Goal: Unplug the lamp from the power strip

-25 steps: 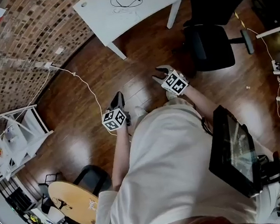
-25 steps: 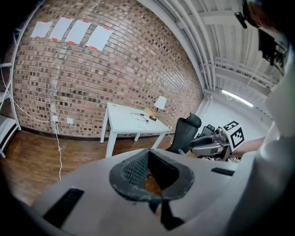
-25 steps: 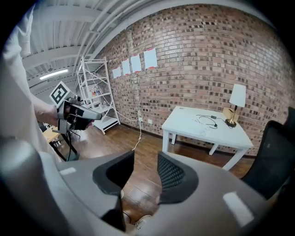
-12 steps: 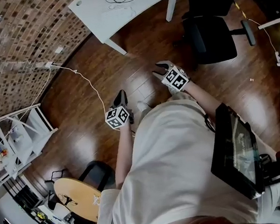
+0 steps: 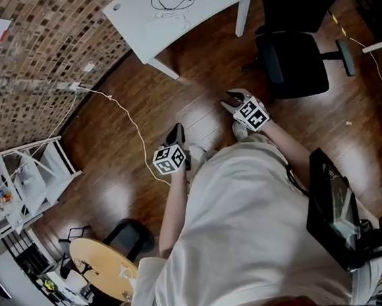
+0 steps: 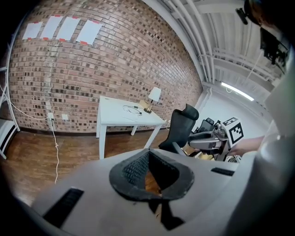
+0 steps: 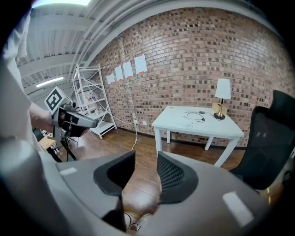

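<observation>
I'm carrying my left gripper (image 6: 148, 156) pinched together and my right gripper (image 7: 145, 161) gaping, its jaws just easing inward around nothing. The lamp (image 7: 223, 97) is standing on the white table (image 7: 221, 127) ahead.

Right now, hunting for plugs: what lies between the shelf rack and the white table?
A white cord, running from the brick wall across the wood floor; the head view shows it.
</observation>
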### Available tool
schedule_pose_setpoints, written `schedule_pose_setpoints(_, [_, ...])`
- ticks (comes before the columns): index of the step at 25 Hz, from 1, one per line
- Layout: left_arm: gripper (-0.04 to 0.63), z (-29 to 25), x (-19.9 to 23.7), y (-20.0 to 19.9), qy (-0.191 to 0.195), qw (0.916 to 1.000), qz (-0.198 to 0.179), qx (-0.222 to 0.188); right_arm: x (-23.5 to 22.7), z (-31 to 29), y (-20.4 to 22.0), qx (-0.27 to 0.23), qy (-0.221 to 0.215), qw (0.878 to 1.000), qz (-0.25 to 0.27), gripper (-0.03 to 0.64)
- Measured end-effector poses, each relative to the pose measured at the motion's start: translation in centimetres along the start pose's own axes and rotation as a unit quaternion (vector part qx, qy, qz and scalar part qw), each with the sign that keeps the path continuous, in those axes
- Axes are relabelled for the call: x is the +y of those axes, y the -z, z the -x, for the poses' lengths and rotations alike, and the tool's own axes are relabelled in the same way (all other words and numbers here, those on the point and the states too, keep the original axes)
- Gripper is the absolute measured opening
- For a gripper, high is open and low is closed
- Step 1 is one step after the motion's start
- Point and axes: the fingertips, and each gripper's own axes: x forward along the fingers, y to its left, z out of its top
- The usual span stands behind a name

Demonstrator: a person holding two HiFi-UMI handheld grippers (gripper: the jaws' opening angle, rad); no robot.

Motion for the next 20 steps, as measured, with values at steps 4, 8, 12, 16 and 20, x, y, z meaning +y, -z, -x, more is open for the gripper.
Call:
schedule_pose_setpoints(4, [0.003,-1.2,-2.0,0.7,-0.005,1.0,0.007,-0.003,-1.8,1.5,1.3,0.003,-0.002,1.0,0.001,0.14])
schedule_pose_setpoints(8, [0.003,-2.5,-4.4,2.1,-0.009,0.9998,0.02,-0.002,-4.0,2.8,3.4,0.016,0.001,1.0,-0.016,0.126])
schedule_pose_setpoints(12, [0.003,-3.4,-7.0,3.6,-0.01,0.9992,0.039,-0.004,-6.0,4.2,5.9,0.037,0.019,0.998,-0.043,0.11])
schedule_pose_setpoints(16, [0.003,-3.7,-8.8,4.9,-0.007,0.9991,0.041,0.0,-6.2,5.0,7.7,0.044,0.014,0.998,-0.053,0.11])
schedule_pose_setpoints(20, [0.003,-3.5,-8.8,5.8,-0.012,0.9987,0.049,0.004,-6.1,5.2,8.3,0.05,0.012,0.998,-0.048,0.109])
